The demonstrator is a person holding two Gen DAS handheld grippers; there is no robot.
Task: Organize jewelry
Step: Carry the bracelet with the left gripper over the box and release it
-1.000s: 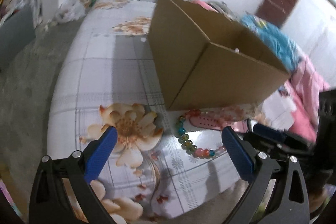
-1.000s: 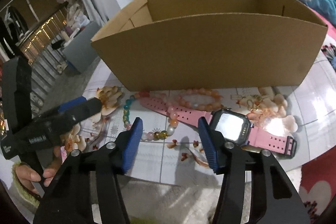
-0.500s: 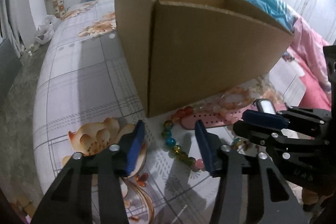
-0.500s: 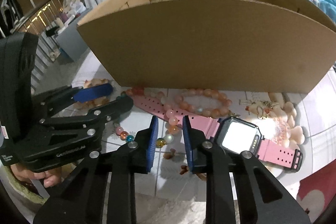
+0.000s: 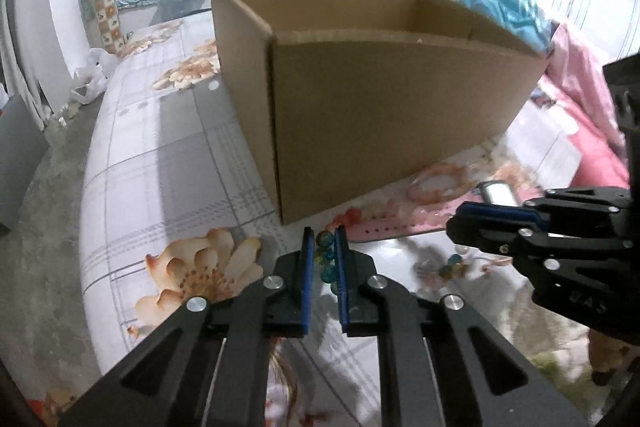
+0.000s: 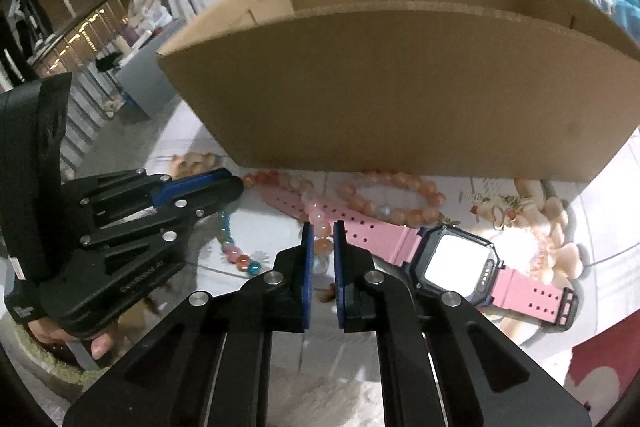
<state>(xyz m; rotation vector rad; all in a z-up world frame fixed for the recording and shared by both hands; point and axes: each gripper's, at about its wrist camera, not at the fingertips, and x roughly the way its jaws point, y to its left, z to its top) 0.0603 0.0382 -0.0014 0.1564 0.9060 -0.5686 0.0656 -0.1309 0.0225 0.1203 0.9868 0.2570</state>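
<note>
Two grippers (image 5: pixel 322 239) (image 6: pixel 320 231) pinching round glassy bead strand (image 6: pixel 236 259) (multicoloured), corrugated cardboard box (image 6: pixel 400 99)

the plain brown cardboard box (image 6: pixel 400 83) has no print on its walls. the glossy tabletop (image 5: pixel 168 163) is white with a grey plaid grid and large peach-and-cream flowers with brown centres. the multicoloured bead necklace (image 6: pixel 240 259) mixes teal, amber, pink, orange and pale beads. the small peach bead bracelet (image 6: pixel 394 199) is orange-pink all round with one whitish bead. the pink rubber-strapped watch (image 6: pixel 456 261) has a black square case, a bright white screen and rows of small holes in its strap. the black left gripper (image 5: pixel 323 241) and black right gripper (image 6: pixel 320 239) carry blue fingers (image 5: pixel 307 267) and silver rivets.
</note>
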